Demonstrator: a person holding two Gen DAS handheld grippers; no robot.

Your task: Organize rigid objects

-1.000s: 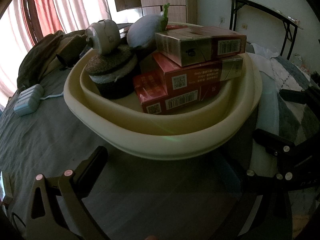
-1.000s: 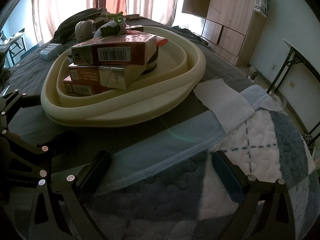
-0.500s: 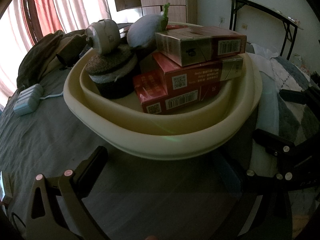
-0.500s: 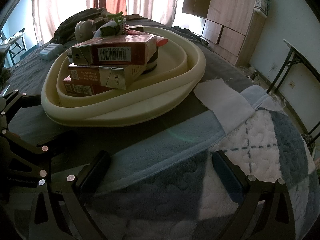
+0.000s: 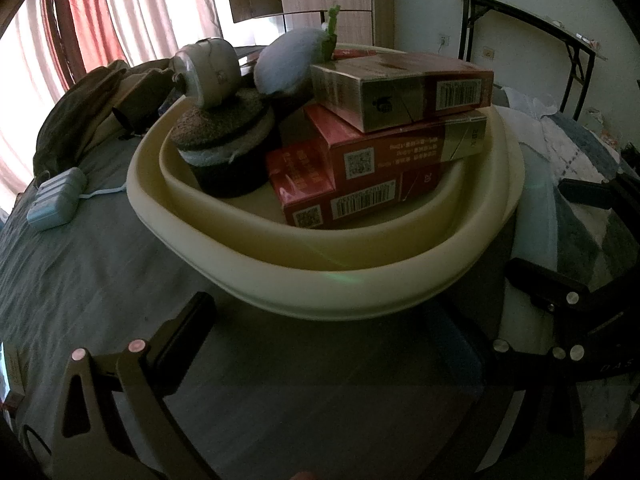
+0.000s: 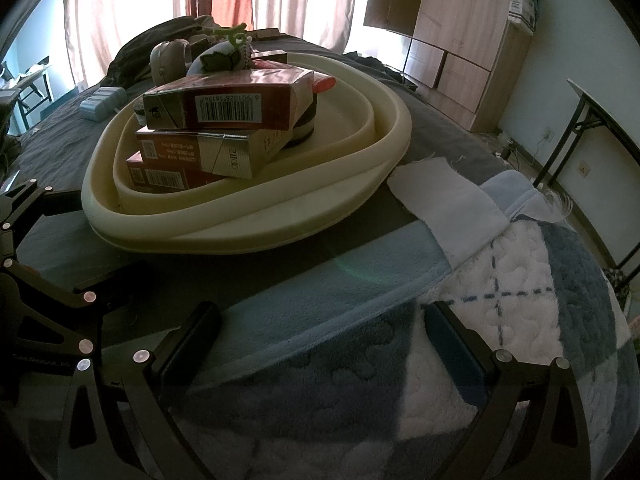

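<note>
Three barcoded red cartons (image 5: 384,156), "20"

Dim foreground, backlit by blown-out curtains (image 6: 132,12); faint green lens flare; fisheye-bent edges.

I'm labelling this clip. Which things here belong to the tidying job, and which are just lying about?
Job: basin, three red boxes, sponge stack, round jar, plush toy, red cap.

Lying about: blue charger, blanket, white cloth, bag, folding table.
</note>
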